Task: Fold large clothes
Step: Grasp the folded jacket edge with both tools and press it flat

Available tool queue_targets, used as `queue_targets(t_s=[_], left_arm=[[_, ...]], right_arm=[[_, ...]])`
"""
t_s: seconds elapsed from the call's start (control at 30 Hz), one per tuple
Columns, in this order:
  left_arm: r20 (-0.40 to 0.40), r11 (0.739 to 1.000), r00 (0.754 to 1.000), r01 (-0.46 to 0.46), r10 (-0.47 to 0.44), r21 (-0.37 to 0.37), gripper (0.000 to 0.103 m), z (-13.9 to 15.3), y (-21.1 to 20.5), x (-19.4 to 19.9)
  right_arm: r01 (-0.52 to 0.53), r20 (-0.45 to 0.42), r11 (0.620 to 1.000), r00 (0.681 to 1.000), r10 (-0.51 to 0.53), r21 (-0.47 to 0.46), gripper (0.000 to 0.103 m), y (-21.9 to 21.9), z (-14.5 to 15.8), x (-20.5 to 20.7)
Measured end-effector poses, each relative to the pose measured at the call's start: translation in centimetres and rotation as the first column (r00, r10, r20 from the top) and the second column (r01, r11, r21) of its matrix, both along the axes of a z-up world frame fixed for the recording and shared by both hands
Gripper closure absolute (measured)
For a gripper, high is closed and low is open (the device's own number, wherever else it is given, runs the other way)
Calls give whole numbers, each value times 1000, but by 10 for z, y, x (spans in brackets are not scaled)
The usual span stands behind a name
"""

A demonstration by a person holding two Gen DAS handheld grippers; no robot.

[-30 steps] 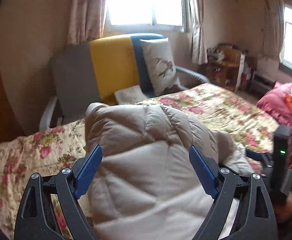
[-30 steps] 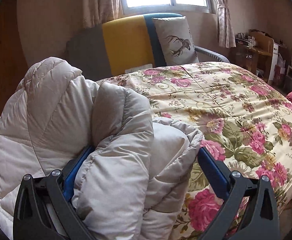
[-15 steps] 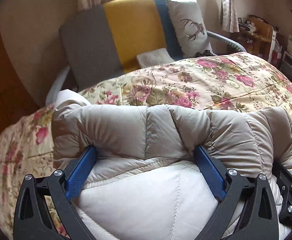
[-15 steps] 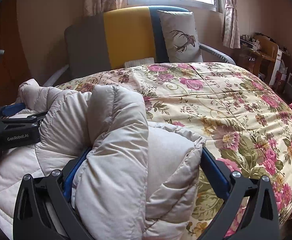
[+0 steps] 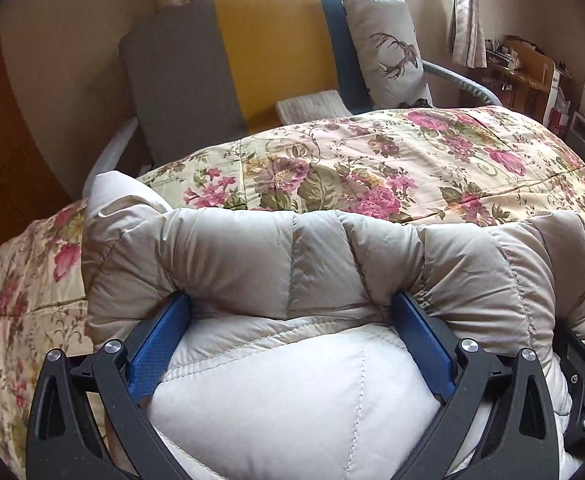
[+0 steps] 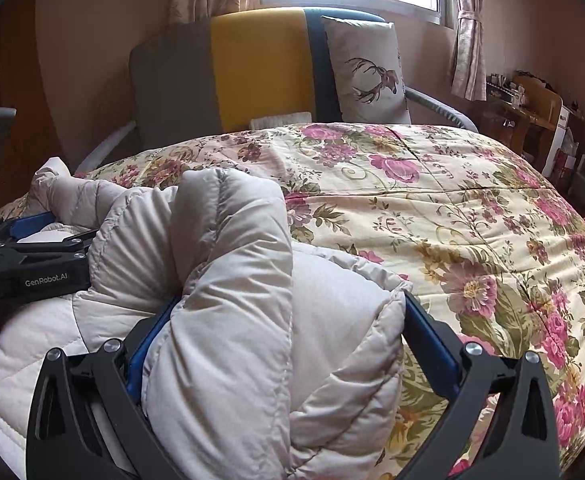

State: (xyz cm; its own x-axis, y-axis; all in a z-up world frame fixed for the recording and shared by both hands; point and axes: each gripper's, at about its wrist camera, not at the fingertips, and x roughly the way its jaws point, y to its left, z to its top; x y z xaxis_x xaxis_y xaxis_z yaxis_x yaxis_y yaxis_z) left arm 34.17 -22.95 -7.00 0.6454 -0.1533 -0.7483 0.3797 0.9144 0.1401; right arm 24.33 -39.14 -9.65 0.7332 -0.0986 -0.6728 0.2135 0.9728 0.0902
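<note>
Beige puffer coat (image 5: 292, 264) bunched at bed (image 6: 432, 184) near edge; left tongs (image 5: 290, 320) spread around it; right tongs (image 6: 288, 320) pinching folded coat.

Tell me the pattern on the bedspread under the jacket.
The bedspread is cream with pink roses and green leaves, clearest in the right wrist view.

bed (image 6: 432, 208) | covered by floral quilt (image 5: 372, 160) | puffy beige coat (image 5: 292, 264) bunched on quilt at near edge | far end meets a cushioned chair (image 6: 220, 72)
</note>
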Motion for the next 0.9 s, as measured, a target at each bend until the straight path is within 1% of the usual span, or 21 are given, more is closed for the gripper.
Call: queue_targets(t_s=[0.17,0.27,0.37,0.43,0.5,0.53,0.6,0.67,0.73,0.8,0.83,0.87,0.9], left_arm=[[51,1000,999,-8,8,-6,4,18,8,-26],[48,998,999,26,-24,-50,4,35,20,-54],[53,990,995,88,-83,-112,4,52,32,-98],[76,984,991,122,-112,-129,4,52,35,-122],[115,988,987,122,-110,-100,4,41,32,-142],[130,988,986,120,-107,-96,4,38,33,-148],[126,985,985,129,-114,-116,4,34,35,-152],[128,985,985,130,-115,-114,4,35,35,-154],[126,985,986,126,-112,-114,4,35,35,-153],[120,985,987,120,-105,-121,4,35,34,-154],[120,985,987,118,-104,-123,4,34,34,-153],[121,986,987,117,-102,-123,4,34,34,-154],[121,986,987,116,-101,-123,4,34,34,-154]], right_arm=[[-21,23,1000,1000,21,5,2,0,0,-5],[-20,34,1000,999,20,16,2,-2,0,-8],[-19,44,999,999,18,30,2,-5,0,-9],[-24,52,998,998,21,54,2,-7,0,-11],[-44,41,996,998,42,72,2,-12,5,-12],[-46,25,997,999,45,58,2,-13,12,-15],[-10,0,1000,1000,10,13,2,-13,31,-28],[37,26,999,999,-36,-23,2,-11,54,-50],[62,61,997,996,-59,-45,2,-6,76,-76],[30,95,999,995,-26,-38,2,3,88,-98],[0,96,999,995,3,-33,2,9,89,-105],[-22,85,999,996,25,-36,2,15,87,-111],[-29,56,998,998,32,-58,2,22,81,-115]])
